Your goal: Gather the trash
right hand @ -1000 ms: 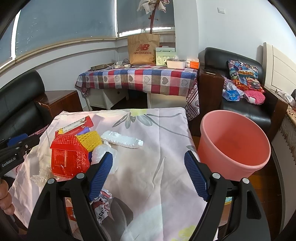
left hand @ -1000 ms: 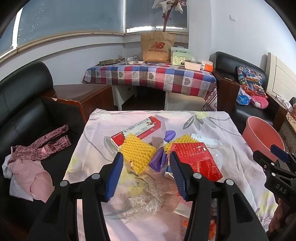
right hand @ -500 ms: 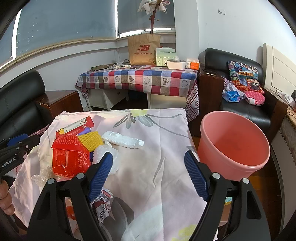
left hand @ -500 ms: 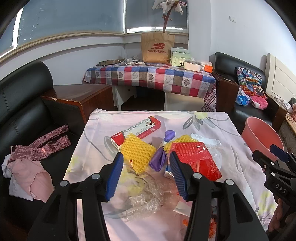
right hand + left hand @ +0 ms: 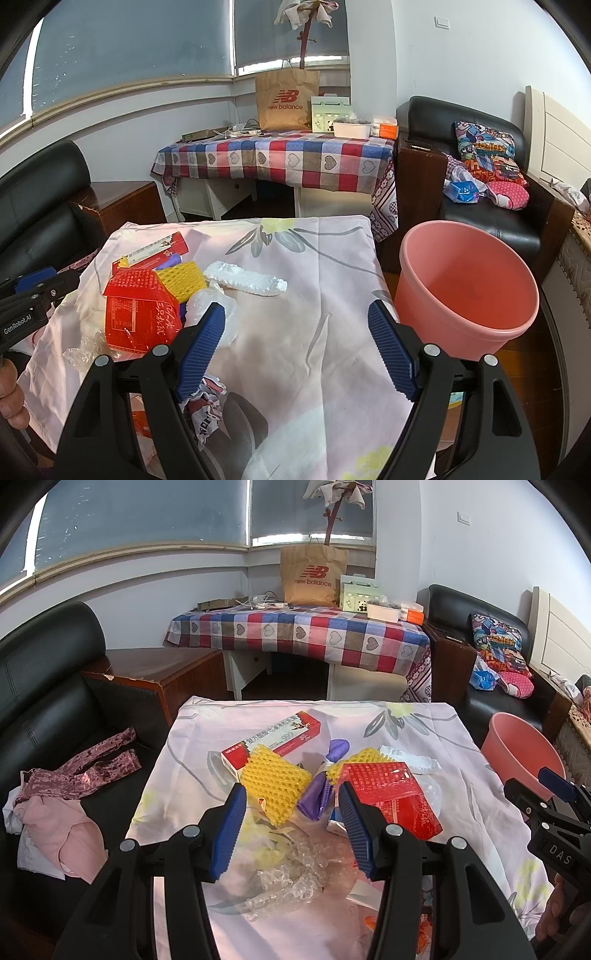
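Trash: I see a loose pile on the left half of a table [image 5: 314, 280] draped in a floral cloth.
Pile contents: red bag [image 5: 388, 794], yellow foam net [image 5: 275, 782], purple wrapper [image 5: 317, 794], long red box [image 5: 273, 740], white foam strip [image 5: 245, 278], clear bubble wrap [image 5: 295, 871].
Bucket: a pink bucket [image 5: 465, 284] stands on the floor just beside the table's right edge; I see nothing inside it.
Left gripper [image 5: 291, 827]: my left one hangs above the pile, jaws apart, nothing between them.
Right gripper [image 5: 295, 343]: my right one sits over bare cloth near the bucket, jaws wide apart, holding nothing.
Crumpled paper [image 5: 207, 402]: lies under the right gripper's left finger.
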